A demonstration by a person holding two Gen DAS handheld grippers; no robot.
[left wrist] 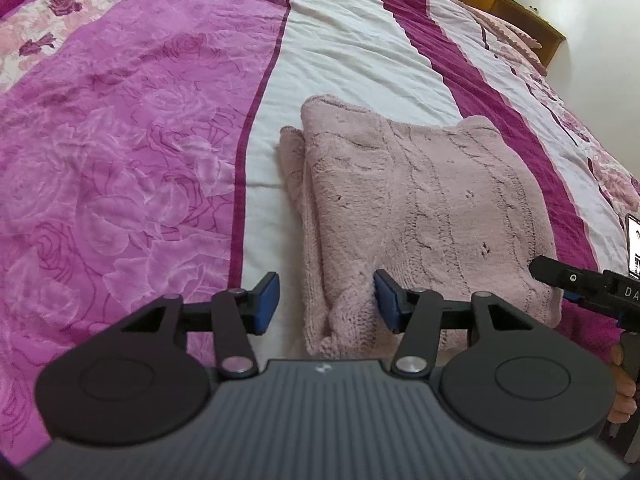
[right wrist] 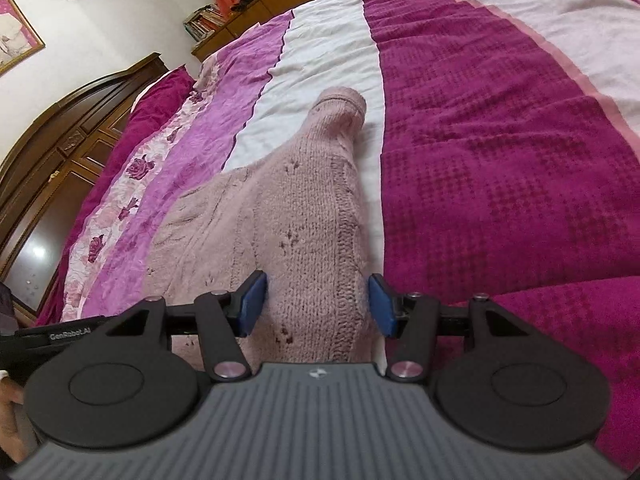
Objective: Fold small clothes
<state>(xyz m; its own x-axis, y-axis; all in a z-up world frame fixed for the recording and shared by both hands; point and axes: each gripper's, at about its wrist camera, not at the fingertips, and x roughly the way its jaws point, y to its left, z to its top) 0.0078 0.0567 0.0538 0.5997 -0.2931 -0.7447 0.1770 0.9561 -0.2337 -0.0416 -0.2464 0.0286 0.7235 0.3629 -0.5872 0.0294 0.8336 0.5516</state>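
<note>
A pale pink knitted sweater (left wrist: pixel 420 200) lies folded on the white stripe of the bedspread (left wrist: pixel 340 48). My left gripper (left wrist: pixel 326 305) hovers open over the sweater's near left corner; its right pad sits beside the knit and its left pad stands over bare sheet. In the right wrist view the sweater (right wrist: pixel 296 208) runs away from me, ending in a rolled cuff or collar (right wrist: pixel 342 102). My right gripper (right wrist: pixel 318 307) is open over its near end, with knit lying below the gap and no pinch showing. This gripper's black fingers (left wrist: pixel 560 276) also show at the left wrist view's right edge.
The bedspread has pink rose-print bands (left wrist: pixel 120 160) and a dark magenta stripe (right wrist: pixel 500 160). A lit phone (left wrist: pixel 634 248) lies at the right edge. A dark wooden headboard (right wrist: pixel 60 140), a bookshelf (right wrist: pixel 204 20) and a person's hand (left wrist: pixel 624 388) are in view.
</note>
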